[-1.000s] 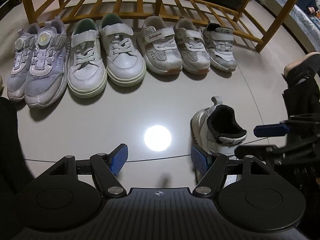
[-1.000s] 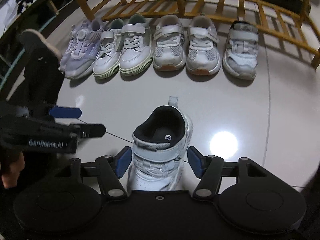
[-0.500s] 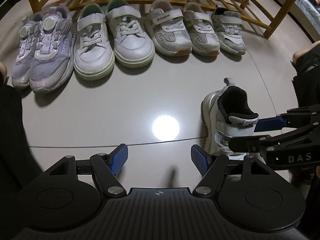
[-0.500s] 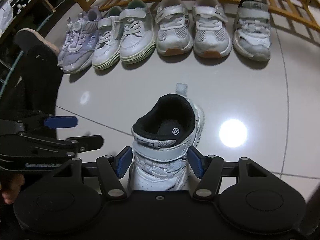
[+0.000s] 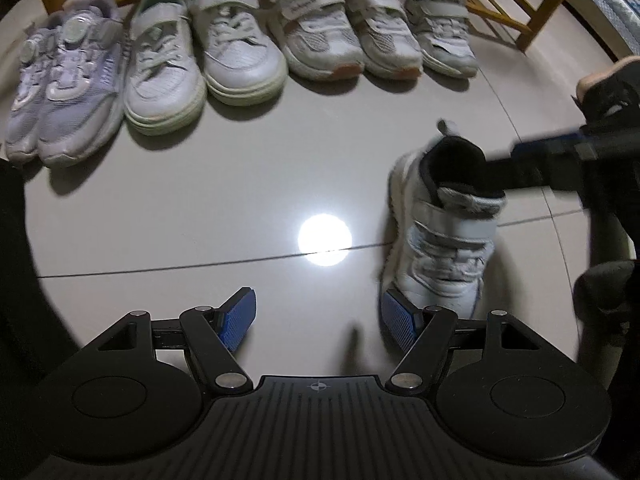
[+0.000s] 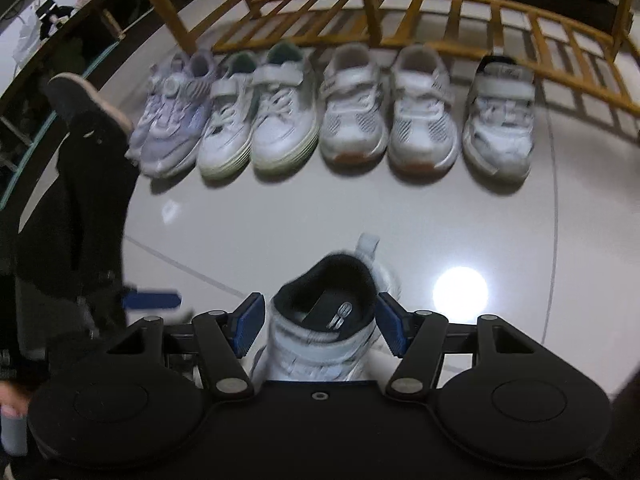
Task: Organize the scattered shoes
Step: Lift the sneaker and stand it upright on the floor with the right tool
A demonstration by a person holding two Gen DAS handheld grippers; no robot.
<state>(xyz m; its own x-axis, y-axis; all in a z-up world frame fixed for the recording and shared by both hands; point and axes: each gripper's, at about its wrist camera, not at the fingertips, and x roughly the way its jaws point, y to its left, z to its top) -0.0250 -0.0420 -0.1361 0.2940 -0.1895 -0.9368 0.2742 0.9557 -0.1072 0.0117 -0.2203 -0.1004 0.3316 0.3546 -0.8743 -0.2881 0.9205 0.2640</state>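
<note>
A loose white strap shoe with a black lining (image 6: 324, 320) sits between the blue pads of my right gripper (image 6: 320, 330), which is shut on its sides near the collar. In the left wrist view this shoe (image 5: 444, 232) tilts with its toe down, and the right gripper's fingers (image 5: 540, 152) reach it from the right. My left gripper (image 5: 320, 320) is open with nothing in it, its right pad just beside the shoe's toe. At the far end a single matching grey-white shoe (image 6: 500, 116) ends the row.
A row along the wooden rack (image 6: 440, 4) holds a lilac pair (image 5: 64, 92), a white pair with green heels (image 5: 200, 60) and a white mesh pair (image 5: 344, 36). A person's dark foot (image 5: 608, 88) stands at the right. Glossy tile floor (image 5: 240, 208) lies between.
The right gripper has slid further over the loose shoe, and the shoe now tilts heel up. The left gripper has sunk a little toward the floor beside the shoe's toe.
</note>
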